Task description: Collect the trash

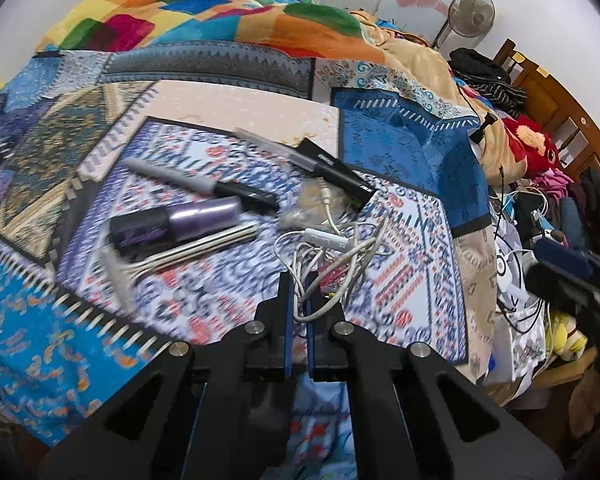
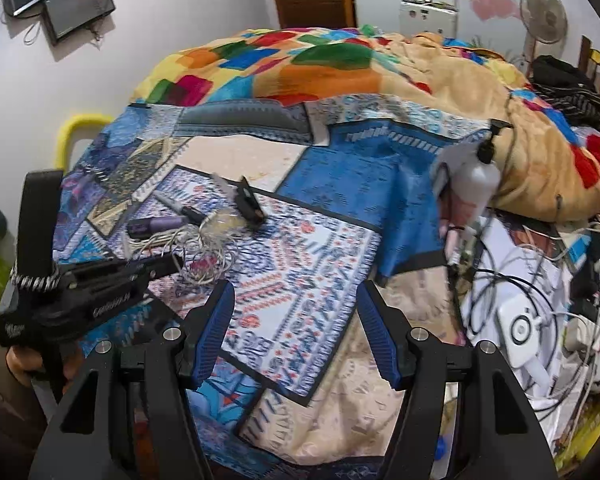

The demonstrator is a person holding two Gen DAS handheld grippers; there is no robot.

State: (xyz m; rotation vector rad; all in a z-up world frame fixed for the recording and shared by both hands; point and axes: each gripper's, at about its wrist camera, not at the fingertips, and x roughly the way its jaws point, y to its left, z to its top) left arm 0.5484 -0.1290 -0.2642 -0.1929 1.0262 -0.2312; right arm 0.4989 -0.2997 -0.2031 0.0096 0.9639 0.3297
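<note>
Bed under a patchwork bedspread, multicolour blanket heaped beyond both claws. Left claw jaws together, clamped on a loop of the tangled white cable lying on the bedspread straight ahead of its tips. Just left of that claw: purple tube, grey marker, white striped stick bundle; beyond the cable, a black flat box. Right claw jaws apart, nothing between, over bare bedspread. Only the right view shows the left claw from outside with the hand gripping it, a white pump bottle ahead-right, wall screen. Standing fan shows in both.
</note>
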